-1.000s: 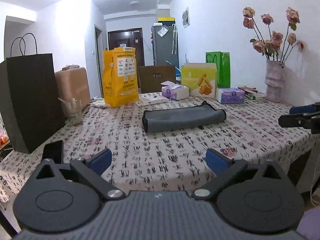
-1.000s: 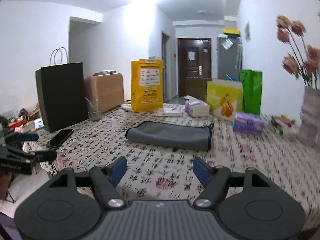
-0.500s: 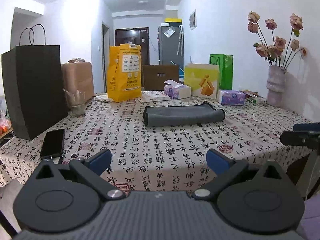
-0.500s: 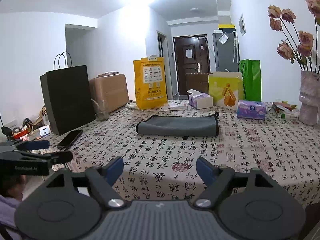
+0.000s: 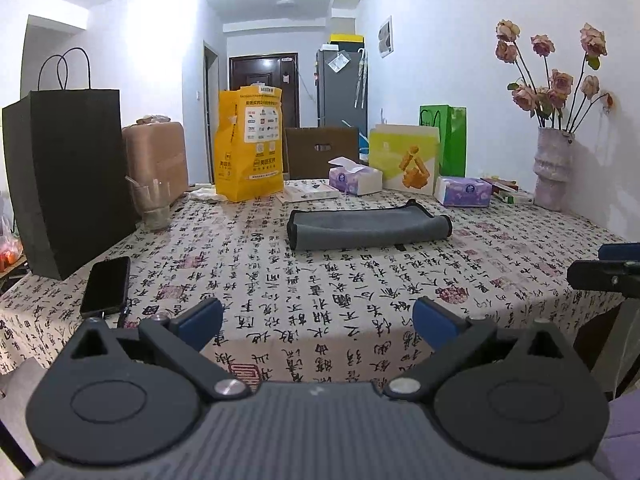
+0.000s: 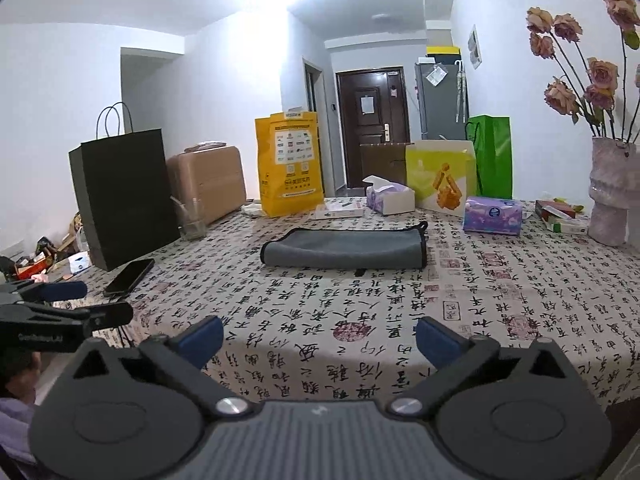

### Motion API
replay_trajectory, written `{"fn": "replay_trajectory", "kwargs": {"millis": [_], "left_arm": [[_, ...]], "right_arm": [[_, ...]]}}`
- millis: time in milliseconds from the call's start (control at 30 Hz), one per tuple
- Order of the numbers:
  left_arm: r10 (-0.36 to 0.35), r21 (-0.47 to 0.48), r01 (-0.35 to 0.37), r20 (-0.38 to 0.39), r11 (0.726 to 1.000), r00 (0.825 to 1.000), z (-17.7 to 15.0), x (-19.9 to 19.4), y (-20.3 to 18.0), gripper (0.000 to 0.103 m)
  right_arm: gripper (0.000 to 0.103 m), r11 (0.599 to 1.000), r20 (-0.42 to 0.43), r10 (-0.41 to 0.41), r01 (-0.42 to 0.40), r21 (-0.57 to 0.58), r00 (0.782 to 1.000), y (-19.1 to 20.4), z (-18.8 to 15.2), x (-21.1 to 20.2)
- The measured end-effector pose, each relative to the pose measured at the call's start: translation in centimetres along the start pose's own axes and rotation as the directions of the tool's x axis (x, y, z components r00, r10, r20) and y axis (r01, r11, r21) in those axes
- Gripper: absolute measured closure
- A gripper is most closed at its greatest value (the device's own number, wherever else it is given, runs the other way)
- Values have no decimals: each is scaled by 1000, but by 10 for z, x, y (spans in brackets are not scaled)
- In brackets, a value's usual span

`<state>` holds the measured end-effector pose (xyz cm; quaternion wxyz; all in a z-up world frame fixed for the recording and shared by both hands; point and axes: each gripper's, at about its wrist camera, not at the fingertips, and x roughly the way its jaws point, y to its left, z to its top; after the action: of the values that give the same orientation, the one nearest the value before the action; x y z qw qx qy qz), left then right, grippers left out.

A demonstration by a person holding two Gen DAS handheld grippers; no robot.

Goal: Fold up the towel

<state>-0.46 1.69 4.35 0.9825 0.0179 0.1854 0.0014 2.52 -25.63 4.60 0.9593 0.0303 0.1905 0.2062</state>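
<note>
A grey towel [image 5: 368, 230] with black edging lies folded into a long narrow strip at the middle of the table; it also shows in the right wrist view [image 6: 344, 248]. My left gripper [image 5: 318, 320] is open and empty, held off the table's near edge, well short of the towel. My right gripper [image 6: 320, 338] is open and empty, also off the near edge. Each gripper shows in the other's view, the right one [image 5: 608, 270] at the right edge and the left one [image 6: 56, 312] at the left edge.
The table has a calligraphy-print cloth [image 5: 280, 280]. On it are a black phone [image 5: 106, 286], a black paper bag [image 5: 68, 176], a glass [image 5: 154, 204], a yellow bag [image 5: 248, 144], tissue boxes [image 5: 462, 192] and a vase of flowers [image 5: 554, 168].
Both grippers have drawn back from the table toward its near edge and levelled out. The towel has not moved. Both stayed open.
</note>
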Motion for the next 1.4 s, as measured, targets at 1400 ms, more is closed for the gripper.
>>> {"fn": "replay_trajectory", "kwargs": {"millis": [1400], "left_arm": [[-1, 21, 0, 6, 1000, 1000, 3, 0, -3, 0]], "right_arm": [[0, 1000, -18, -17, 17, 7, 1000, -2, -5, 6]]}}
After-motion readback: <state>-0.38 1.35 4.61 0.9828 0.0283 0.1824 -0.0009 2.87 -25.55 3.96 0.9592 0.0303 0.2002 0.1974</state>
